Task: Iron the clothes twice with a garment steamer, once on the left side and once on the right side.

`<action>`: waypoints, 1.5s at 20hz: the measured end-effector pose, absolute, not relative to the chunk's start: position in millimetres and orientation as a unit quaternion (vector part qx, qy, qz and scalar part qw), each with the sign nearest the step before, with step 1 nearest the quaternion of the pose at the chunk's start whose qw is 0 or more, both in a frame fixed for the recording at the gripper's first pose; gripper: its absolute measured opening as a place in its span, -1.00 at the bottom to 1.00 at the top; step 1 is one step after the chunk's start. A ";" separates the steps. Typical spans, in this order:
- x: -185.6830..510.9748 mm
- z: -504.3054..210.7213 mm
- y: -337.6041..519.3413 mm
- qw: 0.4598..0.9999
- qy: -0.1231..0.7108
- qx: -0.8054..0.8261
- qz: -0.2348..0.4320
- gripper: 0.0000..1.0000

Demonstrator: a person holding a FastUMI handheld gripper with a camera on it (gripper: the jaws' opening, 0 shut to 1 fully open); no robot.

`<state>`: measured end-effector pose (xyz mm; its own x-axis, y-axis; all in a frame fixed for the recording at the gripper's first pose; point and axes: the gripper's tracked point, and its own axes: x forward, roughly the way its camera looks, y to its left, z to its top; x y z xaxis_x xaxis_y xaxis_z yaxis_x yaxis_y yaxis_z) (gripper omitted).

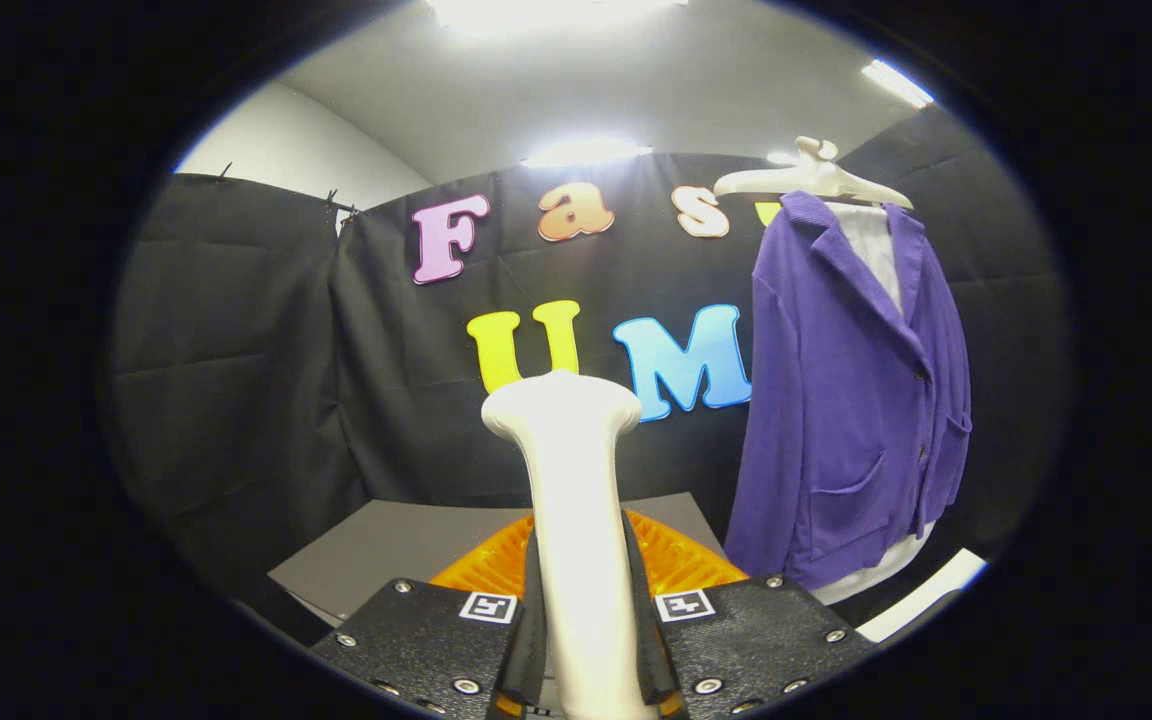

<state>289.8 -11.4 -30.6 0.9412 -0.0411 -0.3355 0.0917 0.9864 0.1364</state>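
Between the two fingers of the gripper (584, 640) stands the white handle of the garment steamer (574, 500). Both fingers press on it, one from each side, so the tool is pinched closed around the handle low down. From there the handle rises straight up ahead of the fingers and becomes wider at its rounded top end. Nothing touches that top end; around it is free space on both sides.

Just beyond the fingers, behind the lower part of the handle, lies an orange ribbed piece (671, 560). I cannot tell what it is. It rests on a grey table (396, 550), and the near edge of this table runs at a slant toward the fingers. Only a part of the table surface is visible, and that part is bare.

On the right of the steamer, well apart from it, hangs a purple jacket (851, 400) on a pale hanger (811, 178). A white garment (874, 250) shows inside its open collar and again under its lower hem. The jacket hangs straight and closed, with a pocket on the front. Its left edge is near the right corner of the table, but I cannot tell if they touch. Between the top of the steamer and the jacket front there is an open gap with only the black cloth wall (266, 380) behind it. Left of the steamer the wall is also without any thing before it.
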 end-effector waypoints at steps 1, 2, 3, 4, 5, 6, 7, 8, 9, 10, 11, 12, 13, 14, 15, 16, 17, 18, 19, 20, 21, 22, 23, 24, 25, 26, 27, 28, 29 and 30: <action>277.7 -31.7 -17.0 0.984 0.162 0.068 -0.037 -0.28; 265.9 -30.9 -22.1 0.985 0.155 0.062 -0.039 -0.28; 254.8 -31.2 -27.4 0.986 0.147 0.059 -0.043 -0.28; 243.1 -32.0 -32.1 0.988 0.140 0.053 -0.045 -0.28; 231.9 -33.9 -37.8 0.988 0.135 0.047 -0.049 -0.28; 220.3 -38.2 -45.0 0.989 0.134 0.042 -0.053 -0.28; 210.0 -41.3 -50.5 0.989 0.130 0.037 -0.054 -0.28; 202.6 -43.7 -55.0 0.990 0.125 0.035 -0.055 -0.28; 195.5 -44.6 -59.7 0.991 0.119 0.035 -0.057 -0.28; 190.5 -46.2 -64.9 0.991 0.114 0.034 -0.060 -0.28; 185.4 -47.5 -71.2 0.991 0.111 0.031 -0.065 -0.28; 179.2 -49.3 -77.3 0.991 0.110 0.030 -0.072 -0.27; 176.9 -50.8 -82.5 0.991 0.109 0.028 -0.079 -0.27; 177.4 -48.7 -88.2 0.990 0.105 0.028 -0.086 -0.27; 178.4 -46.5 -94.0 0.990 0.101 0.028 -0.093 -0.27; 180.1 -41.9 -98.4 0.990 0.094 0.029 -0.099 -0.26; 183.5 -36.5 -103.4 0.990 0.085 0.030 -0.105 -0.27; 186.2 -30.9 -108.0 0.990 0.077 0.028 -0.111 -0.25; 191.9 -23.3 -114.2 0.991 0.065 0.023 -0.118 -0.26; 197.6 -15.2 -121.6 0.990 0.055 0.017 -0.125 -0.25; 206.2 -5.5 -129.6 0.990 0.045 0.015 -0.133 -0.25; 214.1 3.5 -136.6 0.989 0.032 0.016 -0.141 -0.26; 222.9 13.3 -144.9 0.988 0.021 0.018 -0.149 -0.25; 230.6 21.6 -154.4 0.987 0.011 0.019 -0.158 -0.25; 240.8 30.5 -164.7 0.986 0.000 0.019 -0.166 -0.26; 249.1 35.2 -173.7 0.985 -0.008 0.018 -0.173 -0.26; 258.4 42.5 -182.1 0.984 -0.016 0.014 -0.180 -0.26; 266.7 48.7 -190.5 0.982 -0.022 0.009 -0.185 -0.26; 275.3 53.4 -199.4 0.981 -0.027 0.004 -0.192 -0.26; 283.0 58.3 -209.0 0.979 -0.031 0.000 -0.200 -0.26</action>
<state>283.0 -209.0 58.3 0.9183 -0.3913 0.0601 0.3913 0.9202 0.0131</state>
